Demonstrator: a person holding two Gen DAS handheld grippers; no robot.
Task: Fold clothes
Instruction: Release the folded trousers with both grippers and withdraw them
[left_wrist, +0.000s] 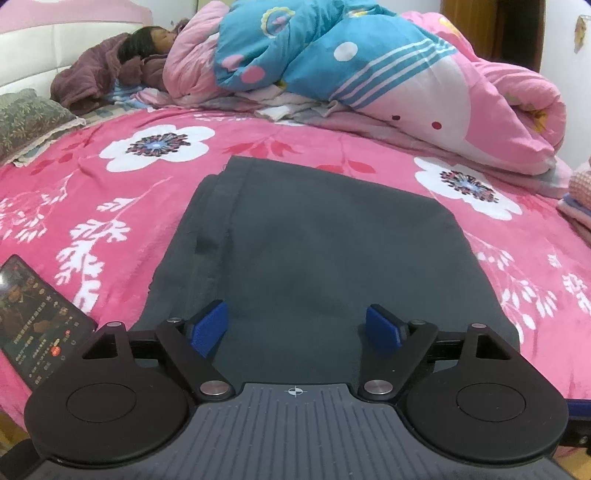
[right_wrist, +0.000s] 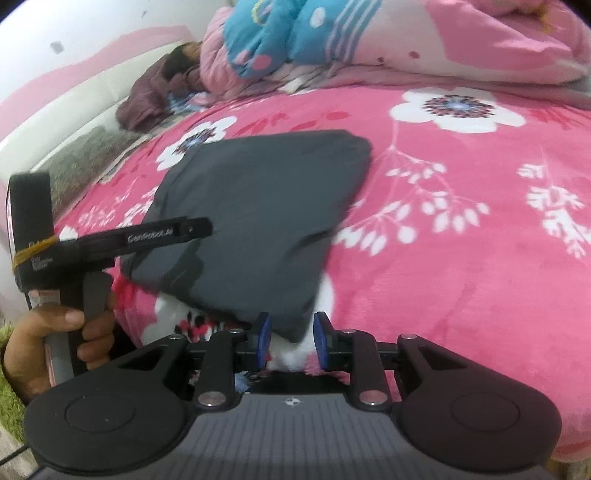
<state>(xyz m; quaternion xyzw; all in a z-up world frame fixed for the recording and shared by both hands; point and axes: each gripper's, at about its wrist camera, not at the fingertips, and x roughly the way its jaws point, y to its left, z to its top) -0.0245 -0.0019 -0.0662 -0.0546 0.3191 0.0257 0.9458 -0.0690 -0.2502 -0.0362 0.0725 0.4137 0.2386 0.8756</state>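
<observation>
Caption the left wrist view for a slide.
Open left tongs hover over the folded dark grey garment on the pink floral blanket.

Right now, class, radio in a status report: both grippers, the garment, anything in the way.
Left gripper open above dark garment, holding nothing. Right gripper narrow, garment corner between pads, grip unclear. Phone lies left of garment.

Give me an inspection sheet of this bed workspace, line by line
Surface: pink floral blanket covers the bed.
Job's things: dark grey garment, folded, lying flat.
Clutter: phone, screen lit, left of the garment.
Grippers: left gripper open above the garment's near edge; right gripper narrowly open, garment corner between its fingers, pads apart from it.
Cables: nothing seen.
Surroundings: rolled quilt; a person lying near the headboard.
</observation>
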